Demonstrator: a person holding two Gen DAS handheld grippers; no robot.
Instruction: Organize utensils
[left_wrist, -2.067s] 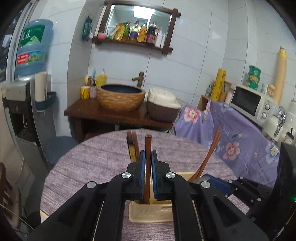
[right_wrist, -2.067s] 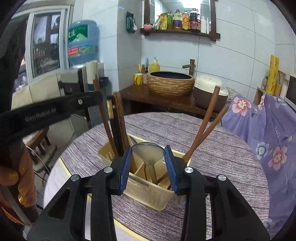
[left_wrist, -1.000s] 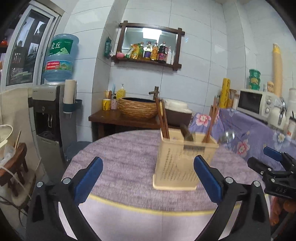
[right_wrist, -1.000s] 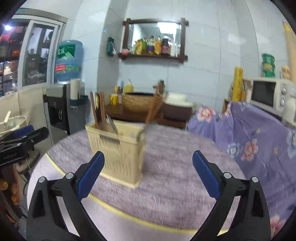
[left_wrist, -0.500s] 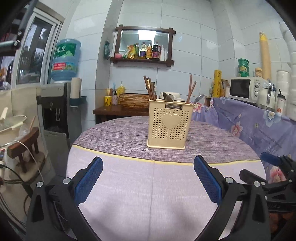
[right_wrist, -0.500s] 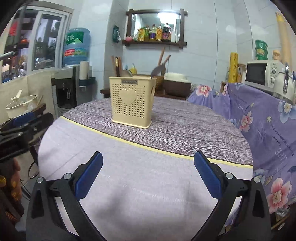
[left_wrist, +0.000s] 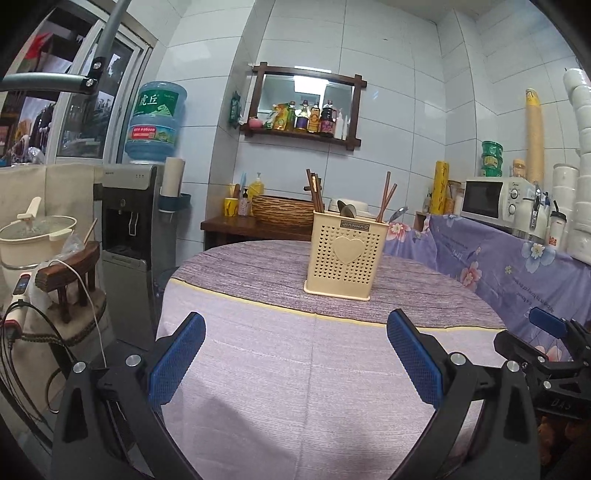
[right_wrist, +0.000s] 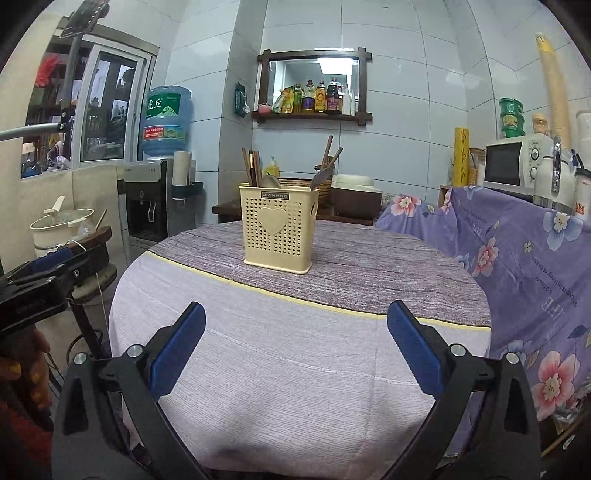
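Utensil holder (left_wrist: 341, 260) upright at frame centre, well beyond left gripper (left_wrist: 295, 354); right gripper (right_wrist: 295, 343) similarly far; both spread wide, empty.

Both wrist cameras sit low at the near edge of the round table (left_wrist: 295, 369), looking forward across it toward the tiled back wall. The left view stands left of the right one, so the utensil caddy (left_wrist: 343, 254) appears right of center there and left of center (right_wrist: 279, 229) in the right view. Both share the table, caddy and mirror shelf (left_wrist: 303, 103).
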